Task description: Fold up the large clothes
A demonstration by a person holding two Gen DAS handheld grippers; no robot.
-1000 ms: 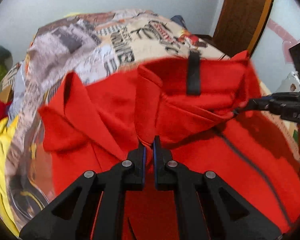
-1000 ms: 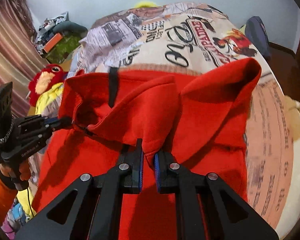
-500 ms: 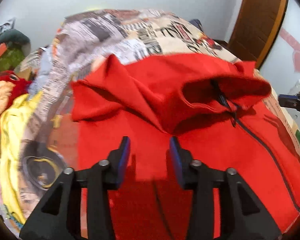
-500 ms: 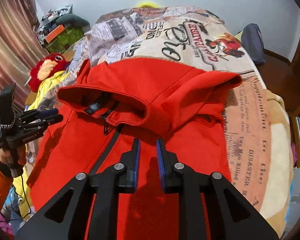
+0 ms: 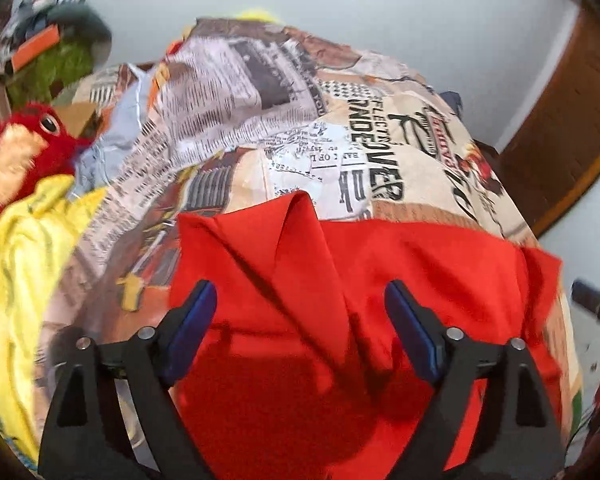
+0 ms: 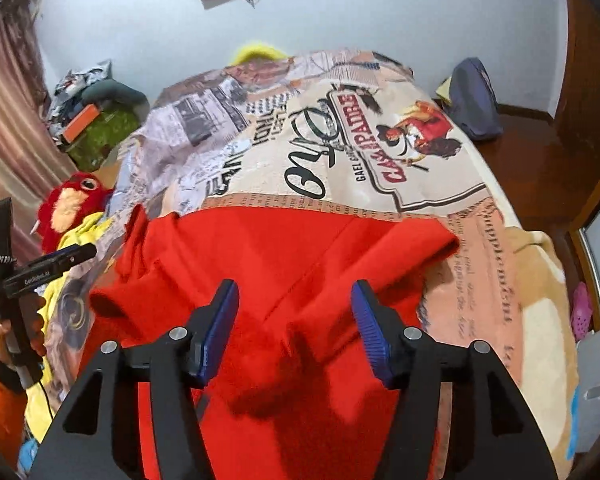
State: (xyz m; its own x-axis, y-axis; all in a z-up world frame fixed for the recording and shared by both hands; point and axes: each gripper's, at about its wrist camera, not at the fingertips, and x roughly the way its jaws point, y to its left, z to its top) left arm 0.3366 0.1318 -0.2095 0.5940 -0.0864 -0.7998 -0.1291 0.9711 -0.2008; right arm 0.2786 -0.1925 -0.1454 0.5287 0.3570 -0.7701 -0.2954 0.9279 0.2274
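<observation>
A: Start at the left; what is there?

B: A red plush toy point(image 5: 16, 160) and a yellow cloth point(image 5: 32, 264) lie at the left edge of the bed; the left gripper point(image 5: 300, 328) hangs above the red garment point(image 5: 340, 300), its blue pads point(image 5: 192, 328) wide apart with nothing between them.

A: And toward the right?

B: The right gripper point(image 6: 294, 332) is spread just as wide, gripping nothing; the garment lies under it on the printed bedspread point(image 6: 340, 140), near the front of the bed; a dark blue bag point(image 6: 474, 96) sits at the far right corner.

A: Which step would you say this is?

B: I judge it a pause between folds; the top part lies doubled over the body, bunched and ridged rather than flat, and neither tool has a hold; the next move calls for choosing two fresh edge points, probably at the outer sides, closing on a single layer each, and carrying them across together so that the ridge point(image 5: 300, 240) at the left does not drag.

A: How does it lie?

B: Its far folded edge point(image 6: 300, 212) runs left to right across the bed; the long axis seems to run from that edge toward the cameras, though the near end is hidden beneath the grippers; I cannot tell which end is the hem.
</observation>
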